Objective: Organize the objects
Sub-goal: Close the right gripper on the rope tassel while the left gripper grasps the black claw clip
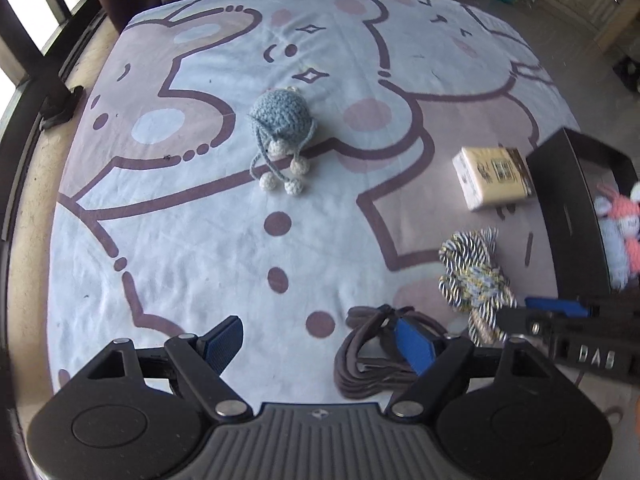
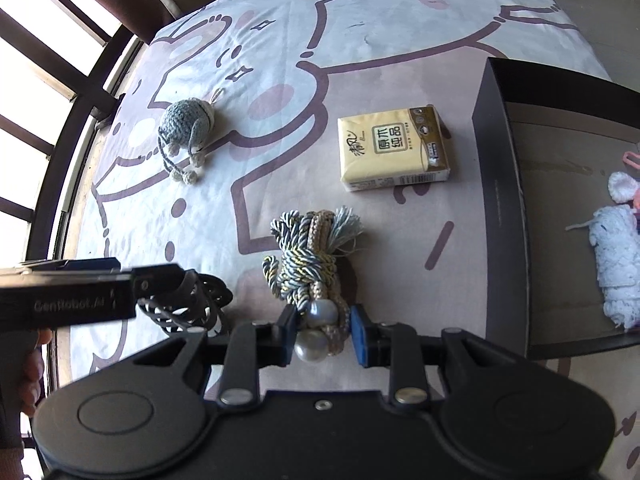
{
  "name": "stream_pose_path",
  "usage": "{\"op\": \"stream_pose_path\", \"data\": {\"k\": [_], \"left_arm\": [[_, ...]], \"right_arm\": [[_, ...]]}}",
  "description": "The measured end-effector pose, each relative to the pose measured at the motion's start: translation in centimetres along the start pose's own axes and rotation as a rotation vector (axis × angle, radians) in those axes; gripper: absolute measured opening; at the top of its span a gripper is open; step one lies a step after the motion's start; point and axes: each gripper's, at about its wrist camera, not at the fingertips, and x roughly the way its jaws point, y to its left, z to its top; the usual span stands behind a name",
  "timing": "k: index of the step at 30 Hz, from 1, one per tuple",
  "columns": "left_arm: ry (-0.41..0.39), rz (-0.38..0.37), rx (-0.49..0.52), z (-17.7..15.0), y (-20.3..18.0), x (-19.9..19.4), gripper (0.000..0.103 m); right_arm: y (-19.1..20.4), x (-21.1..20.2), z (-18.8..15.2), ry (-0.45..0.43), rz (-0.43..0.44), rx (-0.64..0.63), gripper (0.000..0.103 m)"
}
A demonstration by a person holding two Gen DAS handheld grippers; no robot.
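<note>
The right gripper [image 2: 323,334] pinches the near end of the braided rope tassel [image 2: 310,258], at its pearl beads, on the cartoon blanket [image 2: 280,40]. The left gripper [image 1: 320,344] is spread wide above a coiled brown strap [image 1: 368,356], holding nothing. The blue crochet toy [image 1: 280,128] lies far left, the tissue pack [image 2: 392,148] sits beside the black box [image 2: 504,200].

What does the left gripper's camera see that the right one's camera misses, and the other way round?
Only the left view: a pink knitted toy in the black box.
Only the right view: two pearl beads between the right gripper fingers, and the tissue pack's printed front.
Both: blue crochet toy, tissue pack, tasselled rope, dark cord bundle, black box.
</note>
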Motion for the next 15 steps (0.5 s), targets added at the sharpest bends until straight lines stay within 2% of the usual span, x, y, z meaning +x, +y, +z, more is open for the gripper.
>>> {"op": "stream_pose_path", "data": {"k": [4,9,12,15], "left_arm": [[0.040,0.023,0.048,-2.1,0.9,-1.2,0.084],[0.105,-0.036,0.122,-4.9,0.7,-2.3,0.084],[0.119,-0.054,0.147,-6.1,-0.1,-2.9,0.085],[0.098,-0.055,0.125,-6.2,-0.3,-3.8,0.085]], "right_arm": [[0.3,-0.5,-0.5,-0.002,0.003,0.008,0.029],[1.2,-0.9,-1.0,-0.002,0.012,0.011,0.029],[2.0,-1.0,-1.2,-0.001,0.020,0.004,0.029],[2.8,-1.0,-1.4,0.003,0.024,-0.016,0.029]]}}
